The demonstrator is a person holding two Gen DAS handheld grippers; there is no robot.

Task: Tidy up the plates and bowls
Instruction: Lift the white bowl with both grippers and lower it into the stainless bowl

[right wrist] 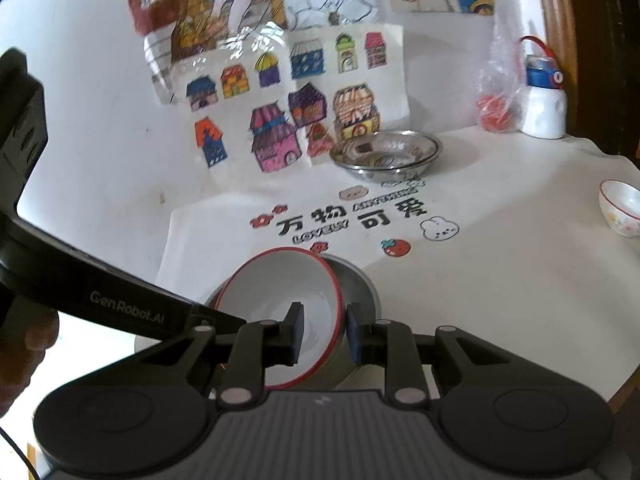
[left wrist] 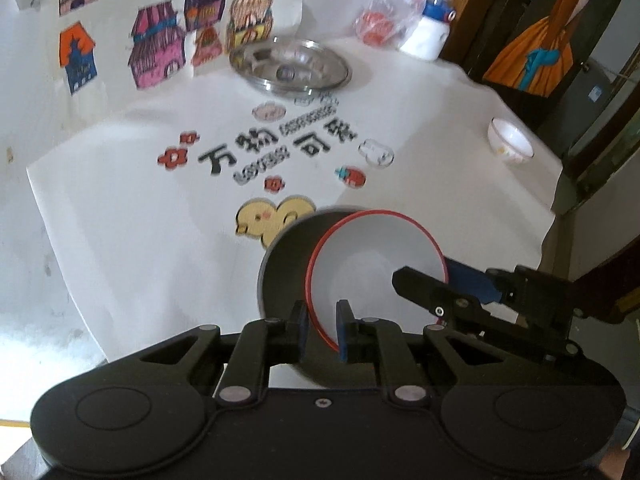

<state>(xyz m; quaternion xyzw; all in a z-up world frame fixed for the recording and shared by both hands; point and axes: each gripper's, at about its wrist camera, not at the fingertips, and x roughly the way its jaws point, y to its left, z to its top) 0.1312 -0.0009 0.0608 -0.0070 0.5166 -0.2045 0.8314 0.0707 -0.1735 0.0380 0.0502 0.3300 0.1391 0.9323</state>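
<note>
A grey bowl with a red rim and white inside is held tilted above the white table; it also shows in the right wrist view. My left gripper is shut on its near rim. My right gripper is shut on the opposite rim, and its fingers show in the left wrist view. A steel plate lies at the back of the table, also in the right wrist view. A small white floral bowl stands at the right edge, also in the right wrist view.
A white cloth with printed characters covers the table. A white bottle with a blue cap and a plastic bag stand at the back right. Drawings of houses lean on the wall. The table's edge drops off at the right.
</note>
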